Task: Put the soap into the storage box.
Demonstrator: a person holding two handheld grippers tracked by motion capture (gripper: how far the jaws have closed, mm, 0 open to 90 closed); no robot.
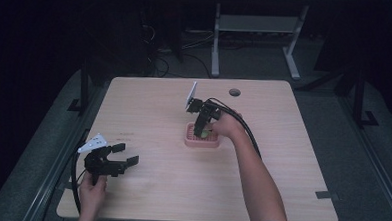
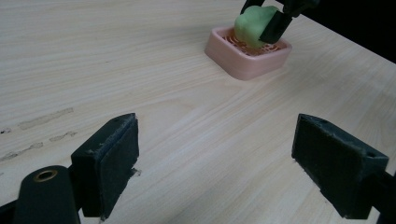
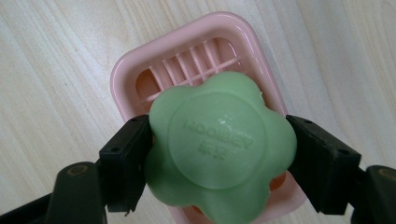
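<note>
While clamped between both pads of the right gripper (image 3: 219,154), green soap (image 3: 219,144) over the pink dish (image 3: 140,70), directly above its slatted floor; touching the slats or just clear, hard to tell. Jaws pressed on opposite lobes, embossed face up. Left gripper (image 2: 215,158) spread wide, empty, near the table (image 1: 150,188) edge.

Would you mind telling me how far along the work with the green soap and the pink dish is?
Done: the right gripper is shut on the green soap, right over the pink soap dish. In hand: whether the soap is going in or coming out cannot be told. Left: letting go or lifting clear. The left gripper sits open over the table, holding nothing.
</note>
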